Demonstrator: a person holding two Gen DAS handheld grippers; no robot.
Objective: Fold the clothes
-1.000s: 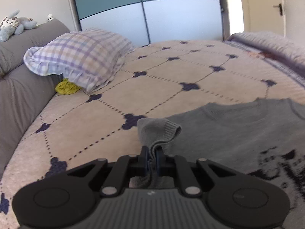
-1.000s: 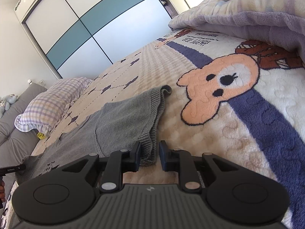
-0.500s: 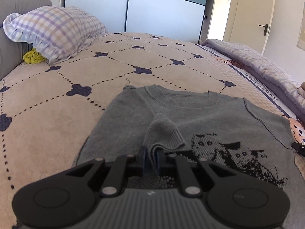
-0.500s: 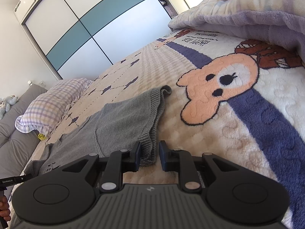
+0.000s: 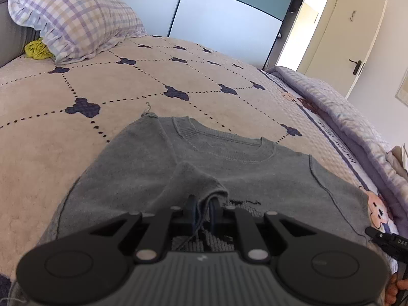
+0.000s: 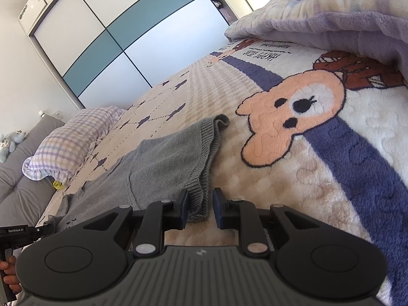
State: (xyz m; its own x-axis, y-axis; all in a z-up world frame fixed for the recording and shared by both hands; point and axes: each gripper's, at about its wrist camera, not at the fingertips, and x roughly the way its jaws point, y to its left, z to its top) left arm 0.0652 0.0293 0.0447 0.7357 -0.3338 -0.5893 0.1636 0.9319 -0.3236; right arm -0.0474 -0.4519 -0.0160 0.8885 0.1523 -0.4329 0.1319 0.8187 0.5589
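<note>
A grey knitted sweater (image 5: 255, 178) lies face up on the bed (image 5: 63, 137), its neckline toward the far side and its dark knitted picture toward the near side. The left gripper (image 5: 202, 210) has its jaws together on the cuff end of the left sleeve (image 5: 193, 183), which is doubled over across the sweater's chest so that the left edge of the body forms a straight fold line. The right gripper (image 6: 200, 205) hangs low at the right sleeve (image 6: 178, 158), which lies stretched out flat toward the right over the blanket with the bear print (image 6: 293, 117); its jaws stand apart, one on each side of the ribbed cuff, with the knit between them but not pinched. My reading is that the step in hand is the sleeve folding: one sleeve is carried in and held over the front, the other is framed for a grasp. The next move, as I judge it, calls for laying the left cuff down flat on the chest without a bunch, and for the right jaws to close on the ribbed cuff, taking both layers, before that sleeve is swung in over the body to mirror the other. A checked pillow (image 5: 76, 17) rests well apart at the far left, clear of the work.
</note>
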